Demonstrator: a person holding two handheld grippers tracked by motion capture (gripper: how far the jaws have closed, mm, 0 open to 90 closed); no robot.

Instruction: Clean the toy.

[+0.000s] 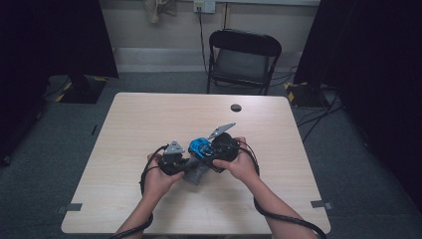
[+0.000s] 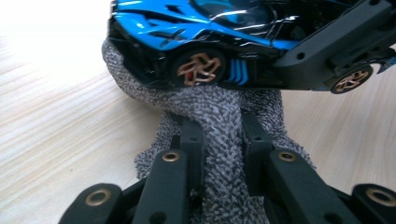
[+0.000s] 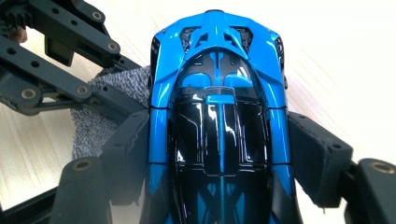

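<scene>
While clamped in the right gripper jaws, blue toy car; left gripper jaws pinching grey cloth.

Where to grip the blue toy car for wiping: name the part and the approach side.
Grip the blue toy car across its flanks at the cabin, coming in from above along its length, as the right hand-held gripper does. The sides there run nearly straight, so the pads sit flat, leaving the wheel side free for the grey cloth in the left hand-held gripper.

blue-black toy car | above table | touching speckled grey cloth
</scene>
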